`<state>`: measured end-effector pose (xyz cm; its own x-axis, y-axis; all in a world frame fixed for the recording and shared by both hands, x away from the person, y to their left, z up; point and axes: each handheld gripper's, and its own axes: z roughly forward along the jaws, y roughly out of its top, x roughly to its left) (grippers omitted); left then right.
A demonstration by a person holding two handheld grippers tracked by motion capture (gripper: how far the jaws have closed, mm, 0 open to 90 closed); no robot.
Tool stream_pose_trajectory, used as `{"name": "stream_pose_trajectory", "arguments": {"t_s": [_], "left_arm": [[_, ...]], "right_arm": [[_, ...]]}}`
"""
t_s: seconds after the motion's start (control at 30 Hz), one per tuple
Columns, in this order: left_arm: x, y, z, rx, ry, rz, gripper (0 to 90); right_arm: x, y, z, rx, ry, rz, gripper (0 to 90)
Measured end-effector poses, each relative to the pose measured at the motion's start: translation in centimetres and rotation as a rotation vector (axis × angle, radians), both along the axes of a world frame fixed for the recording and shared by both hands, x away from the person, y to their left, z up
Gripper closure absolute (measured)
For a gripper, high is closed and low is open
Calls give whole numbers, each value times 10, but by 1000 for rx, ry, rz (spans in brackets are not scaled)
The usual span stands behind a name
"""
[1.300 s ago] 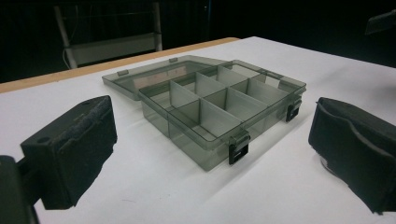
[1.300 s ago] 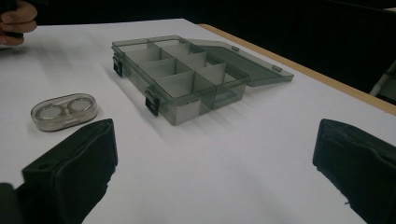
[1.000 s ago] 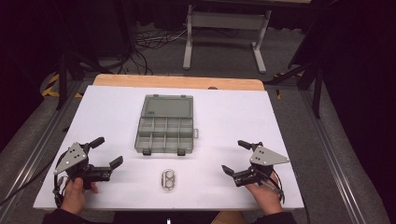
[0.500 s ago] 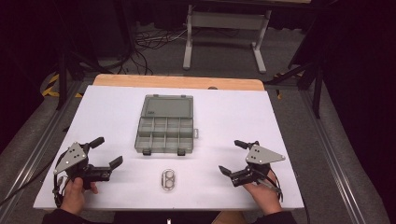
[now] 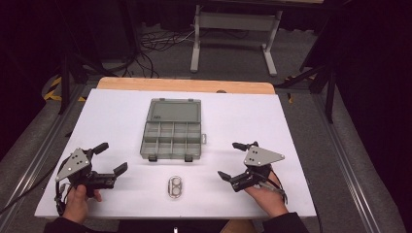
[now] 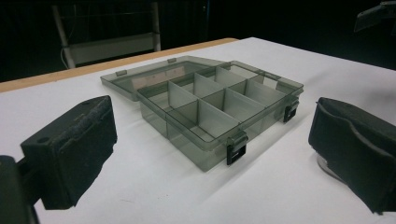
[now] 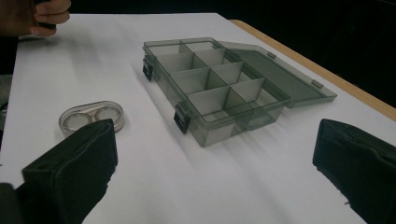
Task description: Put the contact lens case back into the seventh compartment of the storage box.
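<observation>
Left gripper: held in the person's left hand near the table's front-left corner, resting on the white surface; fingers spread wide, holding nothing.

Compartment box: at the middle of the table, between the two grippers and apart from both. Smoky translucent grey plastic, lid folded flat back toward the table's far edge, tray divided into eight cells in two rows, two dark latches on the front wall. The cells appear bare. The left gripper view gives the height of the dividers and the hanging latches; the high view gives the grid from above.

Small clear case: oval, two round wells side by side, lying near the table's front edge, just in front of the box and not touching it. The right gripper view shows its raised rim and pale wells.

Right gripper: held in the person's right hand near the table's front-right corner; fingers wide apart, gripping nothing.
</observation>
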<state>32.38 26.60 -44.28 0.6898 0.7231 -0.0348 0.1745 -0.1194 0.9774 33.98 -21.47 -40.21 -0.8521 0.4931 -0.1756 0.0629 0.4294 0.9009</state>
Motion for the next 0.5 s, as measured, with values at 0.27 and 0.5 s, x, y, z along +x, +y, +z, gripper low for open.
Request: {"name": "stream_pose_trajectory", "arguments": {"t_s": [0.27, 0.5], "left_arm": [[0, 0, 0, -2, 0, -4, 19], [0, 0, 0, -2, -1, -9, 20]], "right_arm": [[5, 19, 8, -22, 0, 50, 8], [9, 39, 14, -47, -7, 100, 8]]}}
